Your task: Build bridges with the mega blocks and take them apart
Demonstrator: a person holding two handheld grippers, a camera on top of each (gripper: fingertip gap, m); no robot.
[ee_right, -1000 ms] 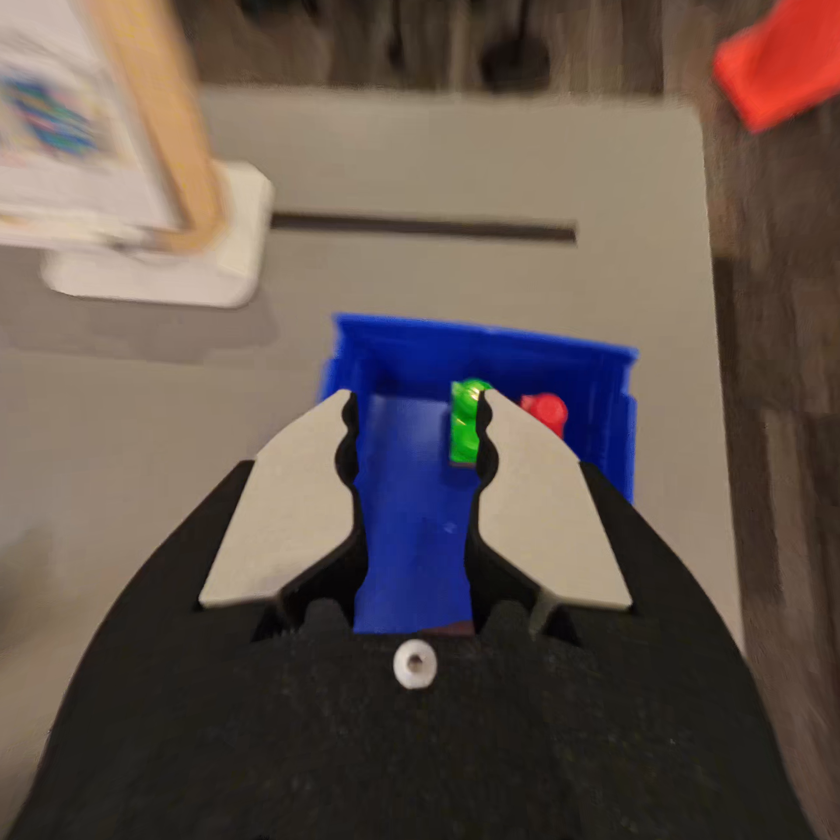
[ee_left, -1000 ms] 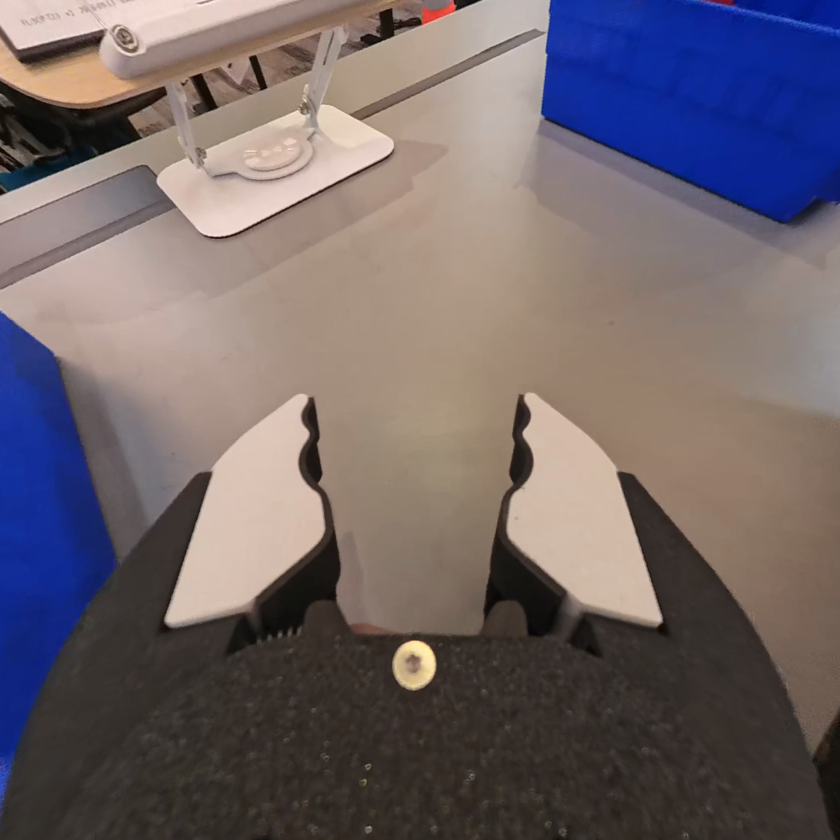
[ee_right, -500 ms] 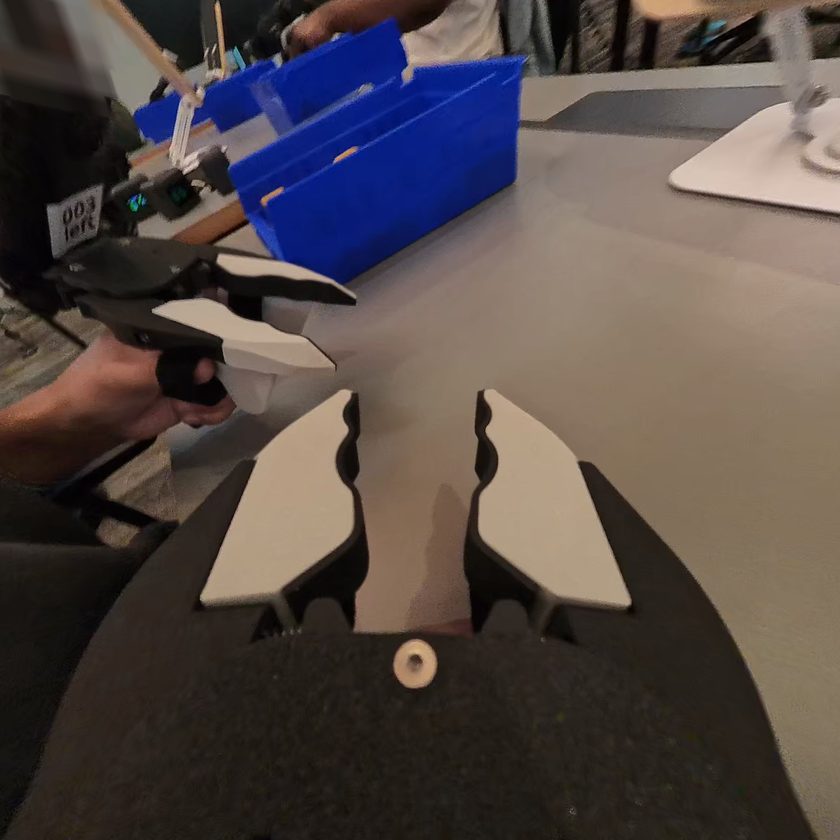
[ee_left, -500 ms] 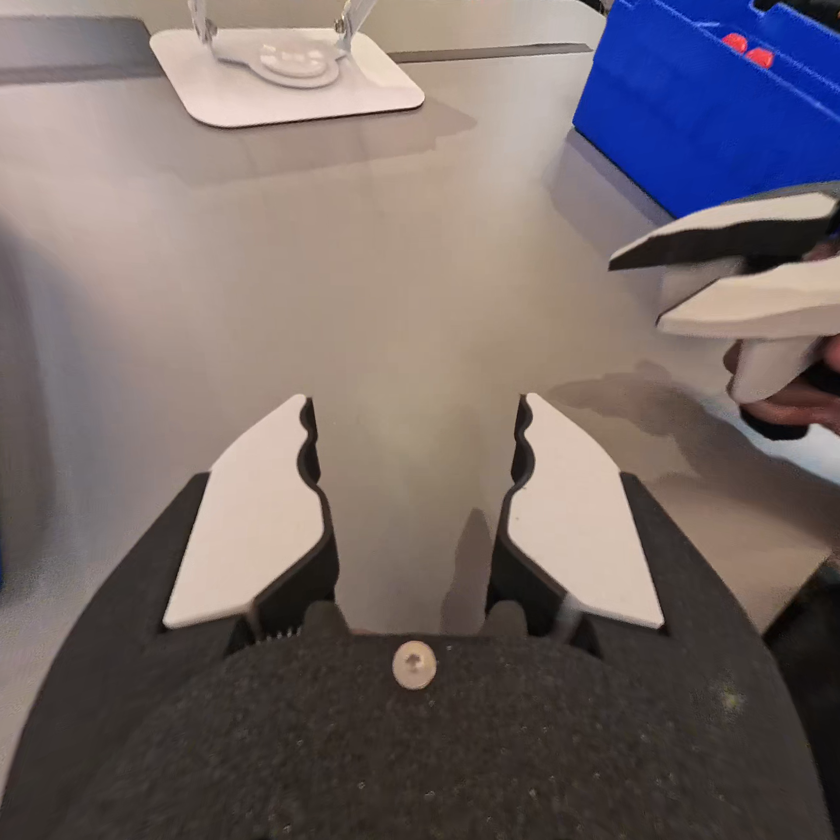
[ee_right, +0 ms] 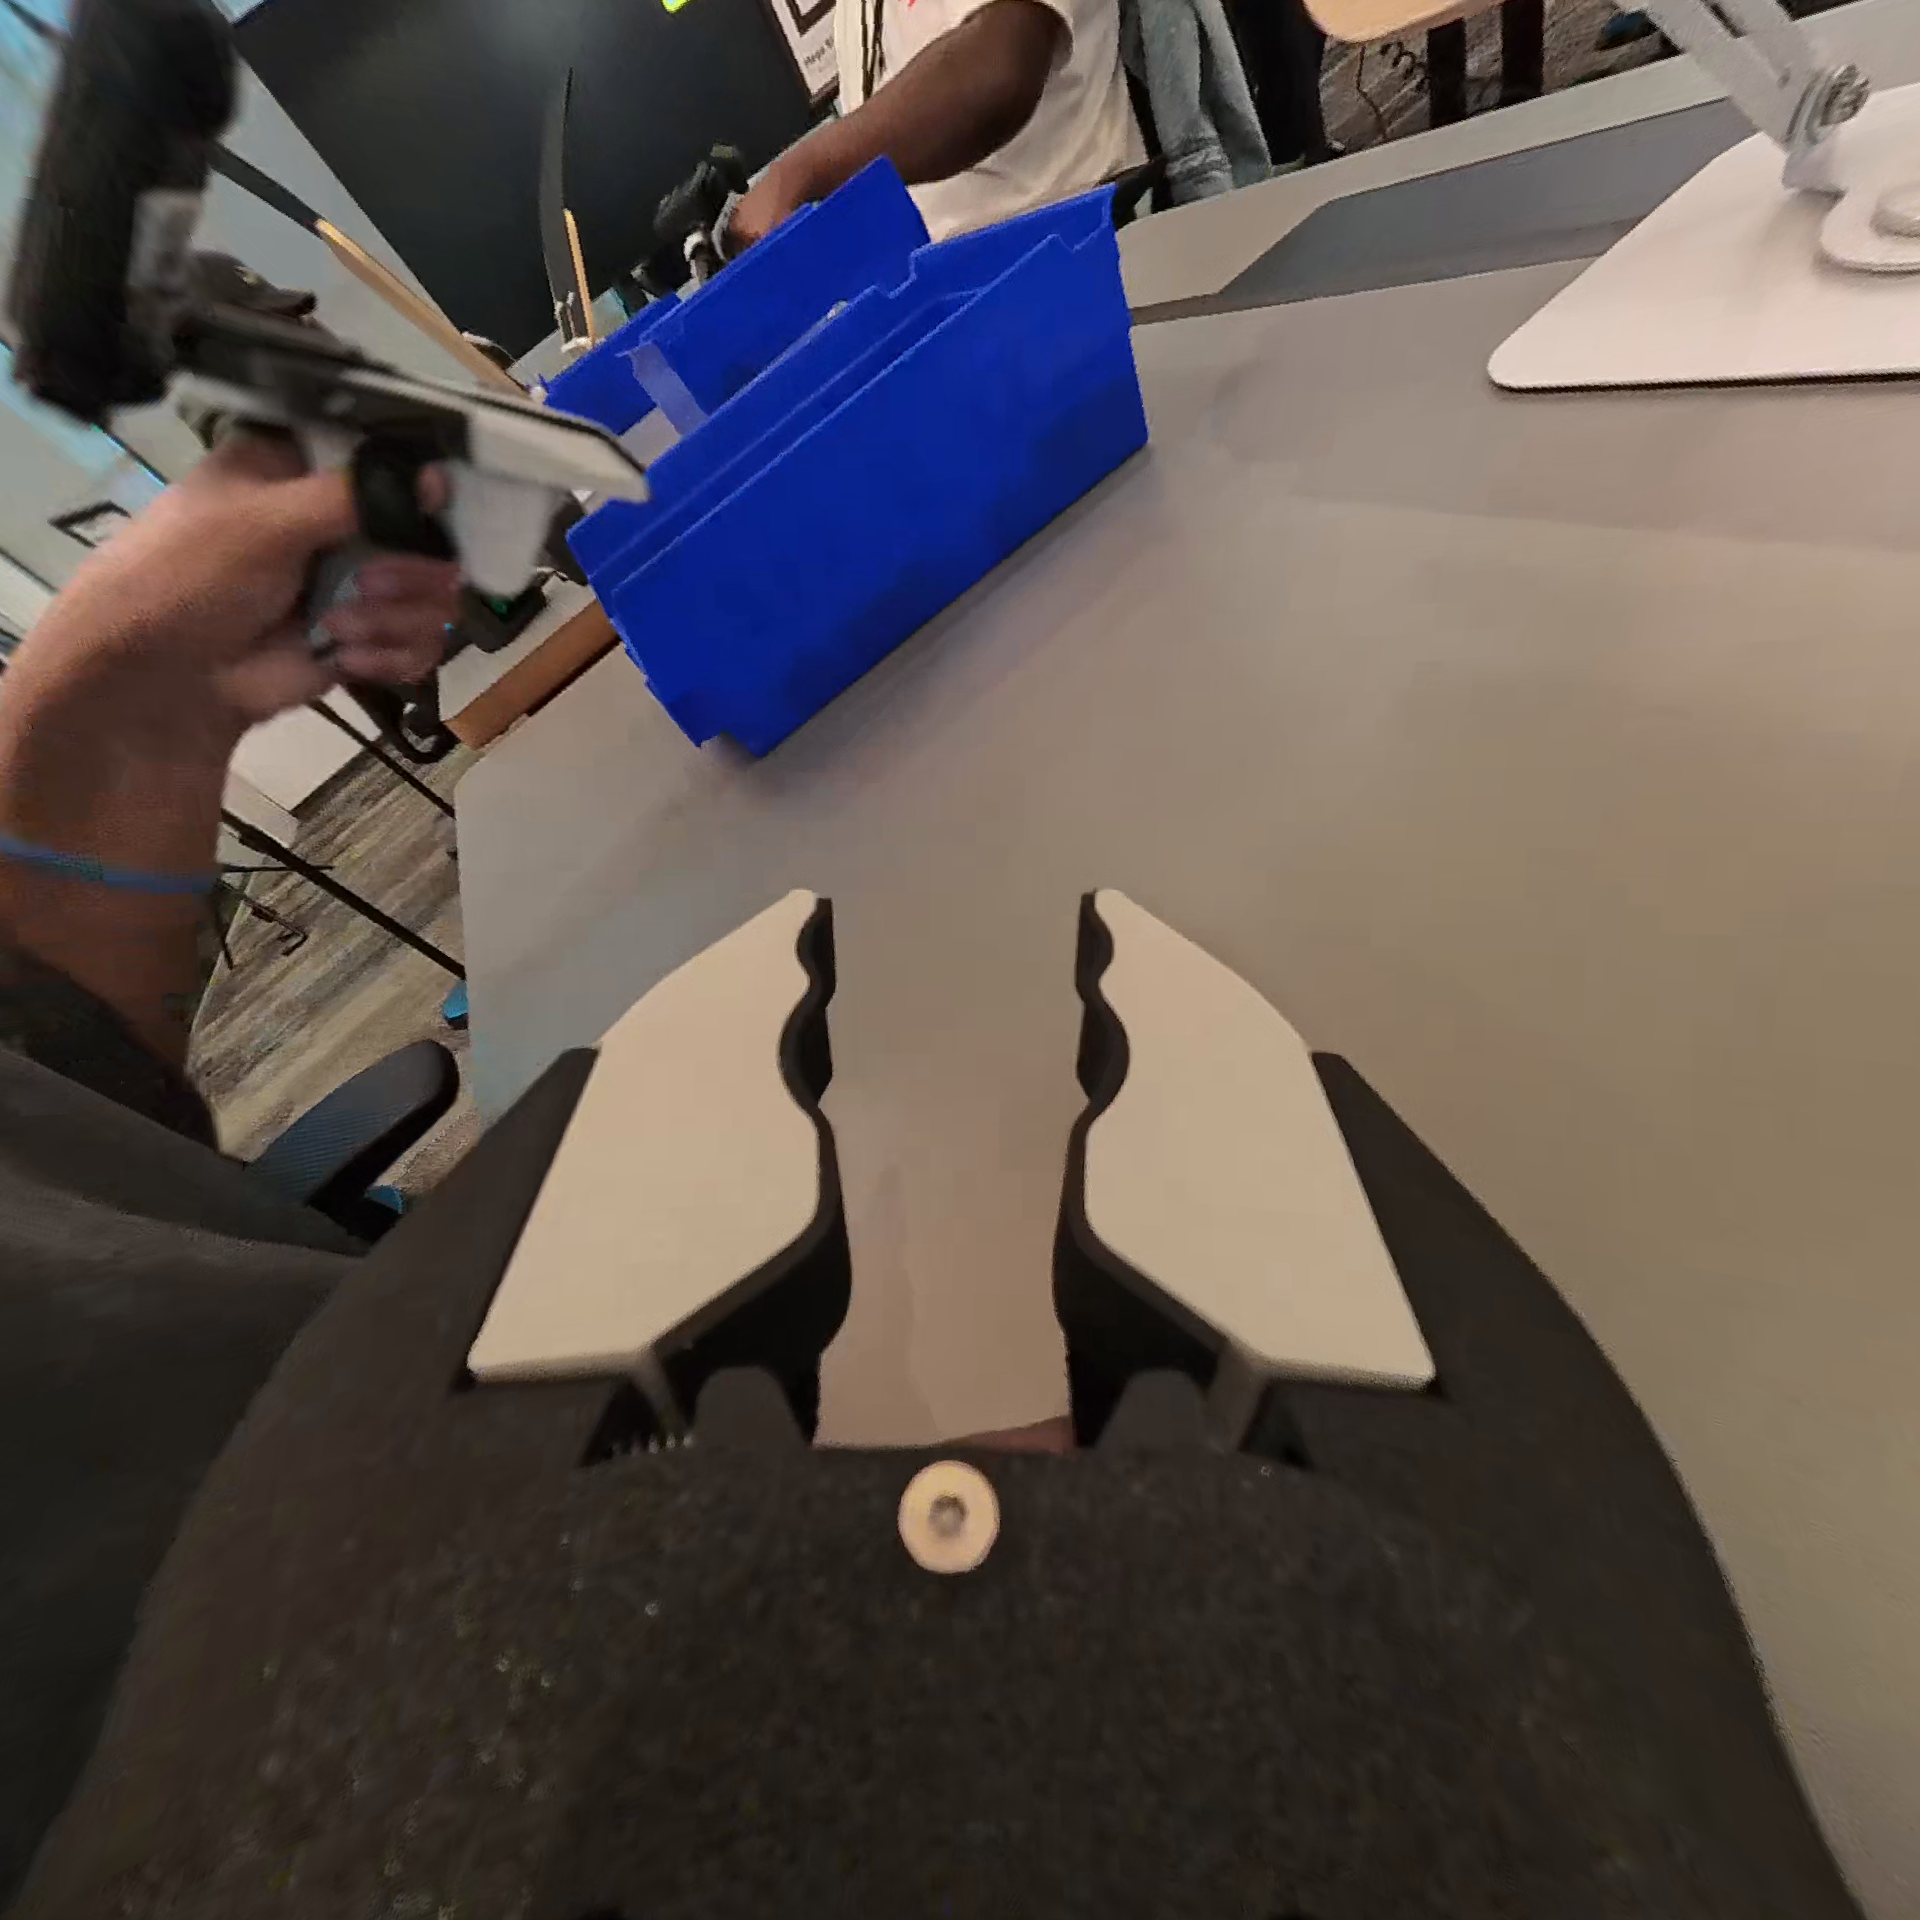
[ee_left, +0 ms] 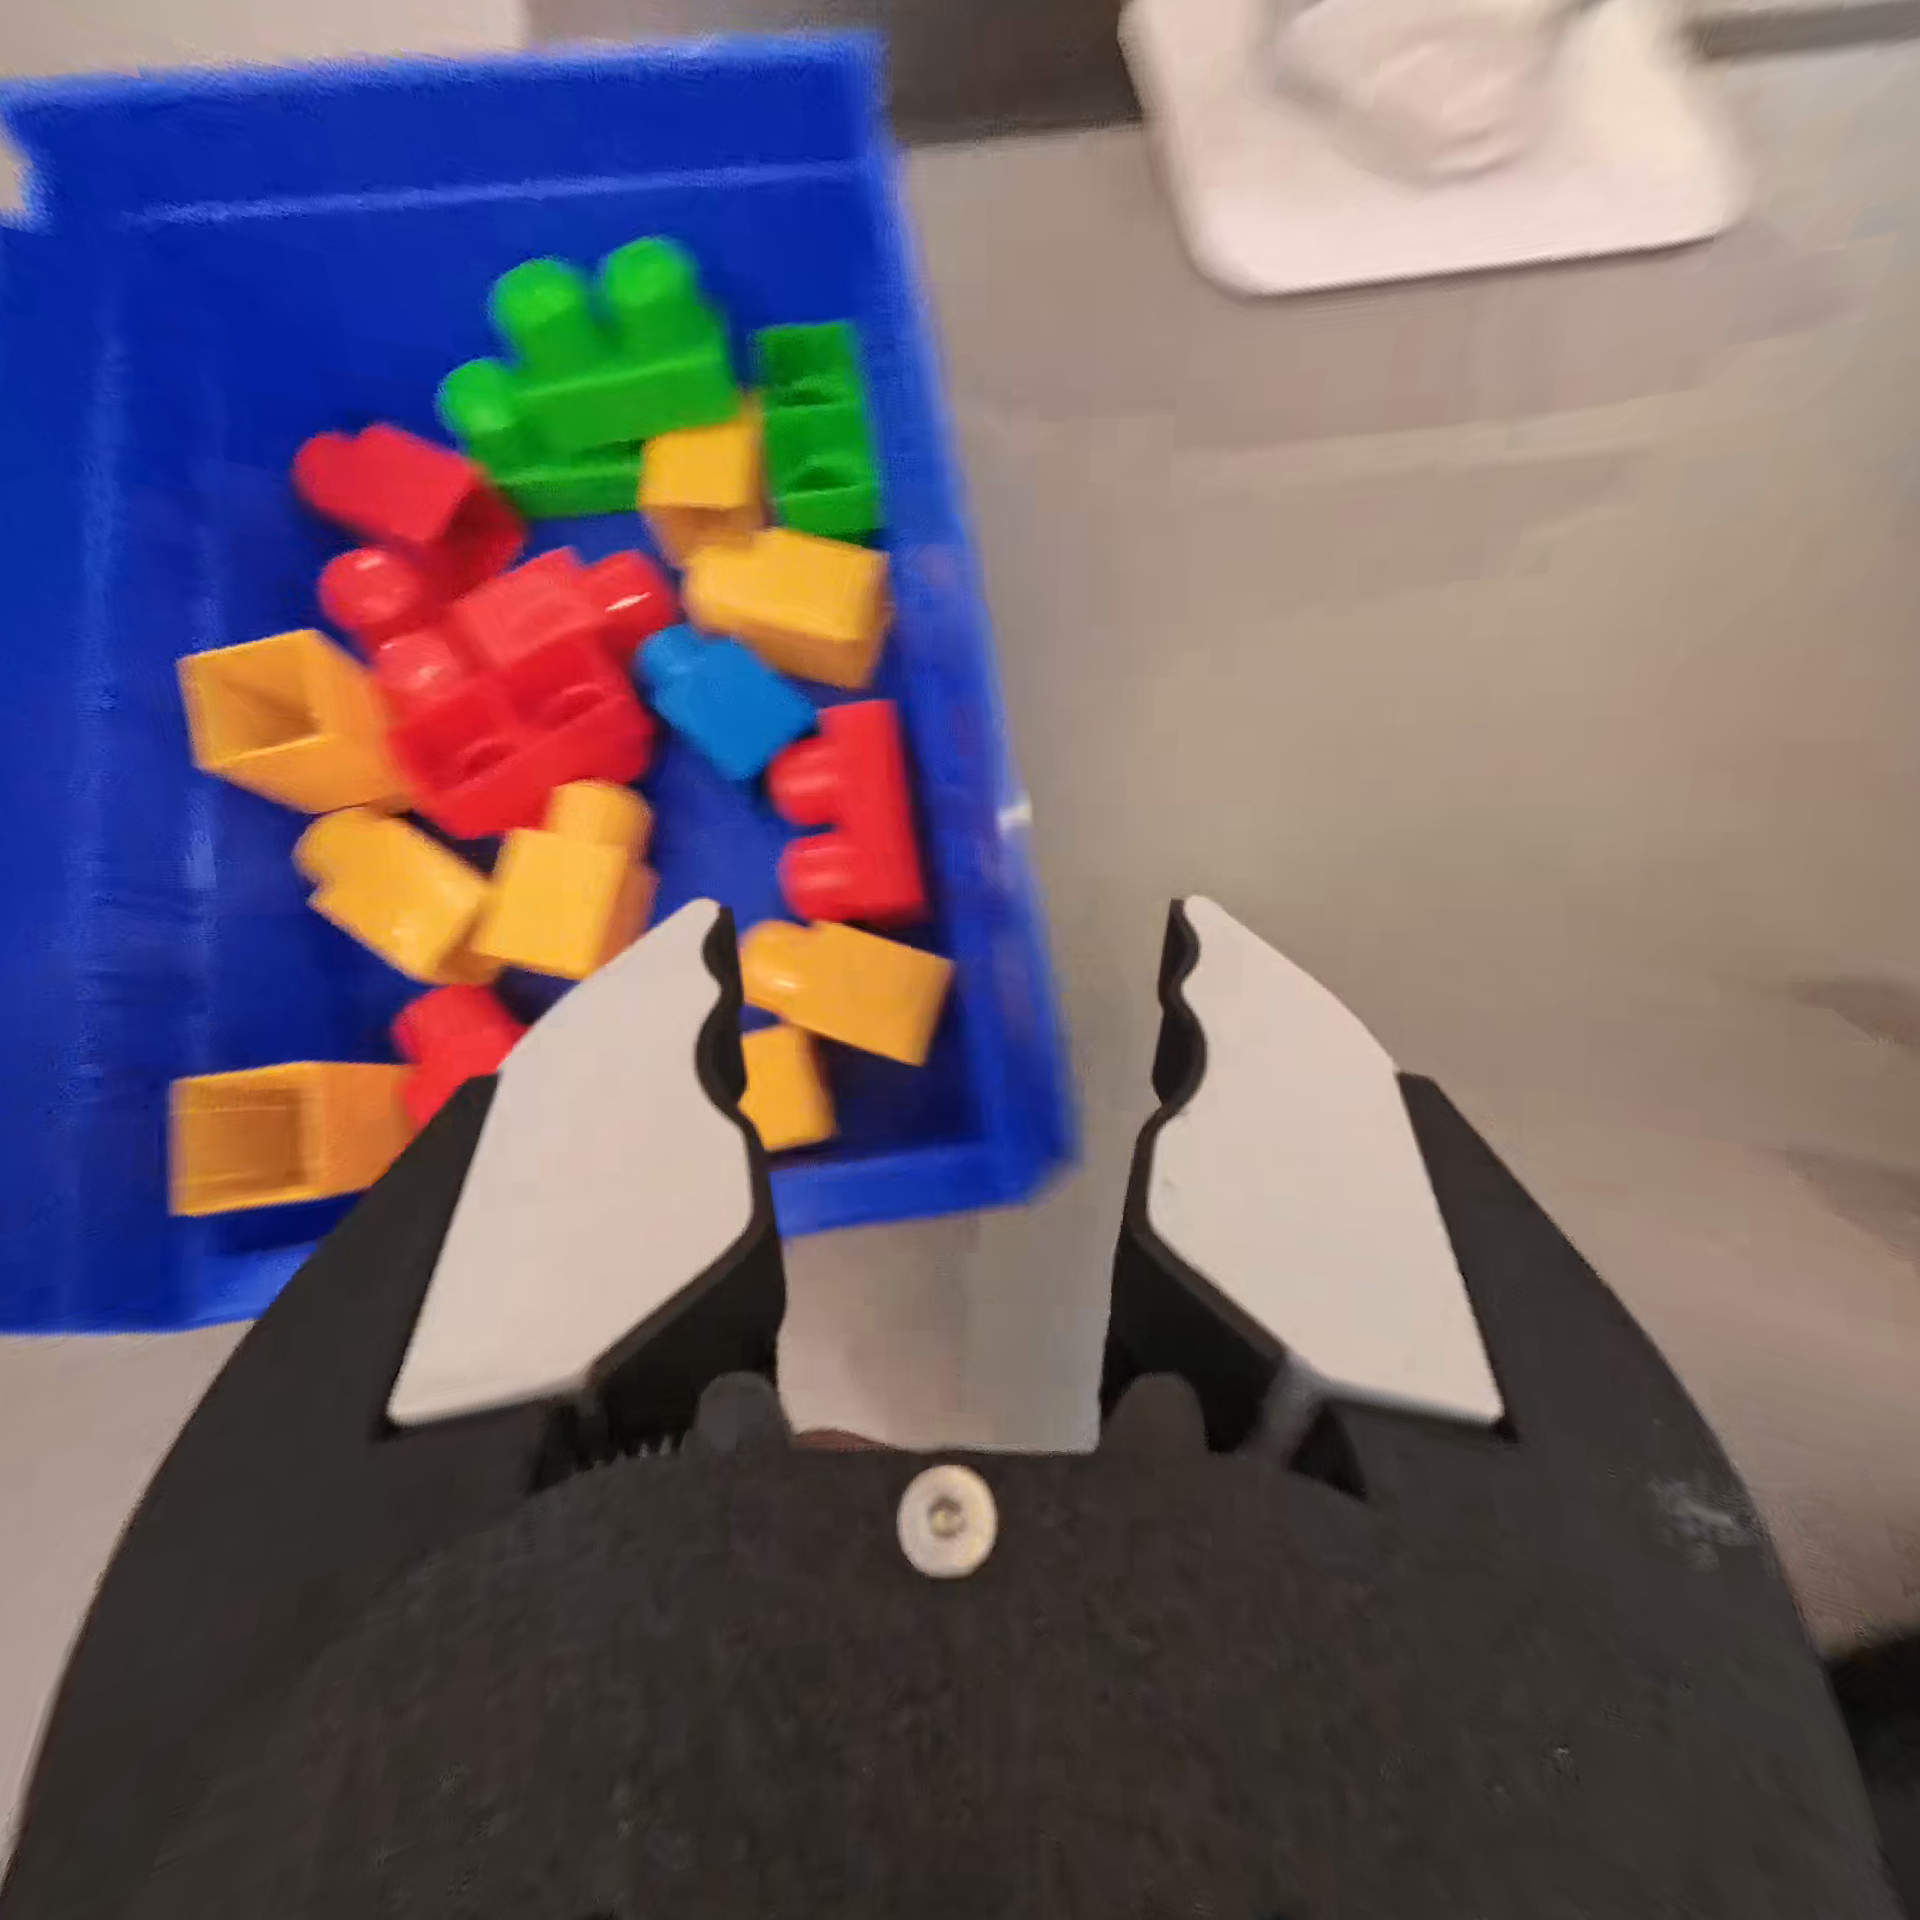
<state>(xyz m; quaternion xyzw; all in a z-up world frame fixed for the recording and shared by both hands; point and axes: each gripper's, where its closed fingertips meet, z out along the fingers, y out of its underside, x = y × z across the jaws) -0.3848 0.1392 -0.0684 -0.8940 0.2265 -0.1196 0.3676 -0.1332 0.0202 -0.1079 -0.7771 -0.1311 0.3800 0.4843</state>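
A grey table (ee_left: 1455, 727) filled both views. In the left wrist view, a blue plastic bin (ee_left: 468, 156) sat on it to the far left, slightly blurred, and a white stand base (ee_left: 1455, 208) rested at the far right, apart from the bin. The bin held a loose heap of mega blocks (ee_left: 540, 675): green ones (ee_left: 603, 384) at the far end, red ones (ee_left: 509, 675) in the middle, yellow ones (ee_left: 561, 894) scattered around and nearer, and a single blue block (ee_left: 722, 701) beside the red cluster. The left gripper (ee_left: 951, 925) hovered over the bin's near right corner with its jaws spread wide and nothing between them; its left finger overlapped the blocks in the picture, while its right finger lay over bare table. In the right wrist view, the right gripper (ee_right: 951, 914) was held over empty table, its jaws moderately apart and holding nothing. The same blue bin (ee_right: 883, 520) stood farther off to the left, seen from its side, and a hand (ee_right: 187, 613) held the blurred left gripper (ee_right: 582, 447) just above the bin's near end. Another person in a white shirt (ee_right: 987, 94) stood beyond, by more blue bins (ee_right: 810, 260).
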